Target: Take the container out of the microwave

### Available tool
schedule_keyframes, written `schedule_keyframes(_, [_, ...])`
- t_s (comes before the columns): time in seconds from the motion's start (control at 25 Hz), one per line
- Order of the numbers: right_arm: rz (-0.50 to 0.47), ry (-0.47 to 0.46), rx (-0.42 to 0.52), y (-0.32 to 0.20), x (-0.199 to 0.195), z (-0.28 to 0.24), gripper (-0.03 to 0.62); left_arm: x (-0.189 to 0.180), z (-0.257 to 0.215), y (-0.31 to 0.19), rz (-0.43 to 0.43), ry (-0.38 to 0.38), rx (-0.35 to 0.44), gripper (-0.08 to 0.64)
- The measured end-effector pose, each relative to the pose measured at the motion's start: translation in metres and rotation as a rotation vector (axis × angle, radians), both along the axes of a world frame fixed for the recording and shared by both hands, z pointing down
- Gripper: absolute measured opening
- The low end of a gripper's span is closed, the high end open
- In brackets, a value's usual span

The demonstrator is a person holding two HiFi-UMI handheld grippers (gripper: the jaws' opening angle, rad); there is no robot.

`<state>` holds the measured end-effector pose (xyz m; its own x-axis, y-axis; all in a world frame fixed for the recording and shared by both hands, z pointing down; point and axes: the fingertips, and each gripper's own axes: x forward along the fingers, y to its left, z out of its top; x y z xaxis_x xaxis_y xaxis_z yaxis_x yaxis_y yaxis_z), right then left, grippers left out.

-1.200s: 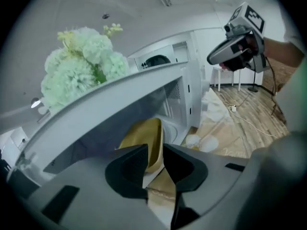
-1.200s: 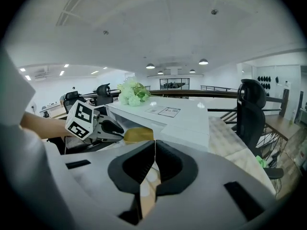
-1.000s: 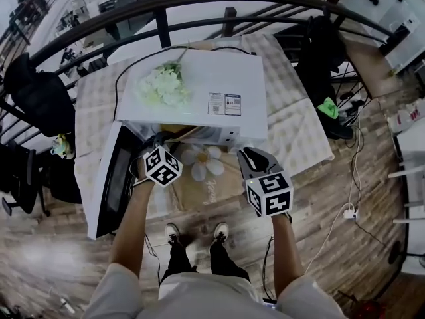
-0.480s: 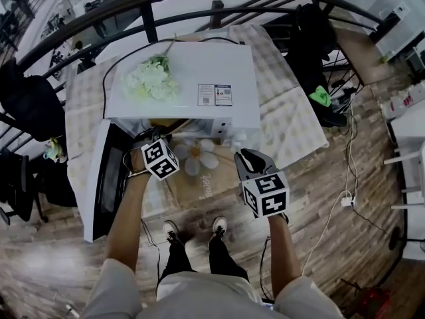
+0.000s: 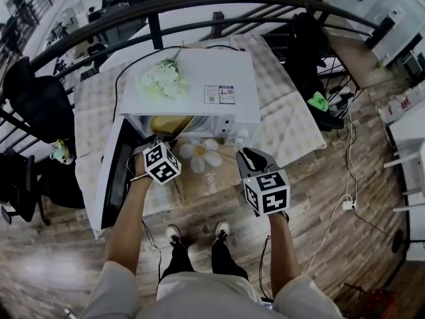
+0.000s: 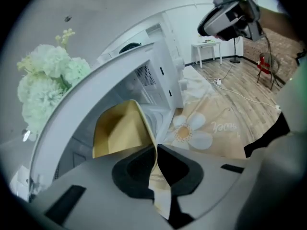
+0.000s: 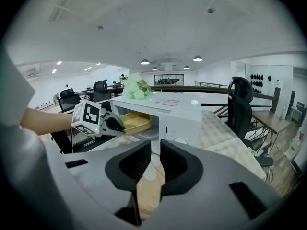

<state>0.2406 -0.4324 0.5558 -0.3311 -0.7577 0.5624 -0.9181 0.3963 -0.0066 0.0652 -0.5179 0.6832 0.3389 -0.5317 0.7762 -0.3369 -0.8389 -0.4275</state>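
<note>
The yellow container (image 5: 169,123) sits in the mouth of the open white microwave (image 5: 192,85), tilted up at its near side. My left gripper (image 5: 159,141) is at the opening and its jaws are closing, with the container's thin rim (image 6: 120,131) pinched between the pads. In the right gripper view the container (image 7: 135,120) juts out of the cavity from the left gripper (image 7: 112,124). My right gripper (image 5: 251,155) hangs shut and empty above the table's front, to the right of the opening and away from the container.
The microwave door (image 5: 109,175) stands swung open to the left. White flowers (image 5: 163,80) lie on the microwave's top. A daisy-print mat (image 5: 202,157) covers the table in front. A black railing (image 5: 219,8) runs behind, and a dark chair (image 5: 40,102) stands at the left.
The left jaws have gone from wide open to closed on the container's rim. More of the yellow container now shows at the opening. The right gripper has barely shifted.
</note>
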Motion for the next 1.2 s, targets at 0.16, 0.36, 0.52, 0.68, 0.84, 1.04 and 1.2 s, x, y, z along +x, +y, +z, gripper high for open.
schedule_keyframes(0.16, [-0.011,0.006,0.031,0.013,-0.011,-0.021,0.054,-0.007,-0.022,0.028,-0.017,0.052,0.009,0.037])
schedule_keyframes(0.36, [-0.039,0.013,0.062,0.030,-0.027,-0.049,0.055,-0.014,-0.049,0.074,-0.042,0.119,0.028,0.037])
schedule_keyframes(0.52, [-0.050,0.027,0.087,0.034,-0.037,-0.069,0.057,-0.020,-0.061,0.106,-0.051,0.137,0.013,0.038])
schedule_keyframes(0.68, [-0.036,0.016,0.149,0.038,-0.045,-0.095,0.057,-0.024,-0.075,0.135,-0.039,0.134,0.014,0.034])
schedule_keyframes(0.84, [-0.024,0.036,0.218,0.039,-0.050,-0.123,0.051,-0.033,-0.101,0.153,-0.039,0.136,0.052,0.034])
schedule_keyframes(1.04, [-0.042,0.038,0.301,0.049,-0.059,-0.151,0.014,-0.048,-0.150,0.162,-0.080,0.187,0.156,0.034])
schedule_keyframes(1.2, [-0.080,0.014,0.351,0.056,-0.071,-0.175,0.014,-0.067,-0.200,0.163,-0.125,0.240,0.254,0.034])
